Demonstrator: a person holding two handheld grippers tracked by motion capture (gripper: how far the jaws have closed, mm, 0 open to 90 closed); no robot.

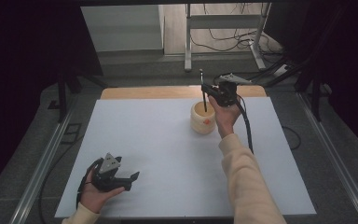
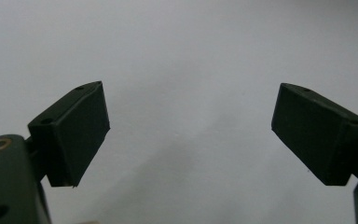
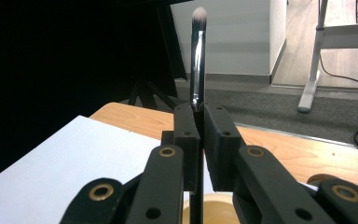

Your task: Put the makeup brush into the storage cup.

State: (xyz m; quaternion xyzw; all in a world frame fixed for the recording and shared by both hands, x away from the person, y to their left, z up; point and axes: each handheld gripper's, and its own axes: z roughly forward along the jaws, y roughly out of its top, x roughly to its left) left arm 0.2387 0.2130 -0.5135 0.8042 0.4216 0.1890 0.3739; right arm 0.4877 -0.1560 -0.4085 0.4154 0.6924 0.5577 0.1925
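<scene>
A slim makeup brush (image 3: 197,56) with a silver ferrule and pale bristle tip stands upright, bristles up. My right gripper (image 3: 198,123) is shut on its dark handle. In the high view the right gripper (image 1: 208,89) holds the brush (image 1: 203,91) over a cream round holder cup (image 1: 202,119) at the far middle of the white mat; the handle's lower end reaches into the cup's mouth. The cup's yellowish rim (image 3: 214,205) shows just below the jaws. My left gripper (image 1: 129,179) rests low at the near left, jaws wide apart with nothing between its pads (image 2: 77,133).
The white mat (image 1: 168,163) covers most of a wooden table (image 1: 135,92) whose bare strip shows at the far edge. Beyond it stand a metal frame's legs (image 1: 188,46) and floor cables (image 1: 223,44). Dark curtains flank both sides.
</scene>
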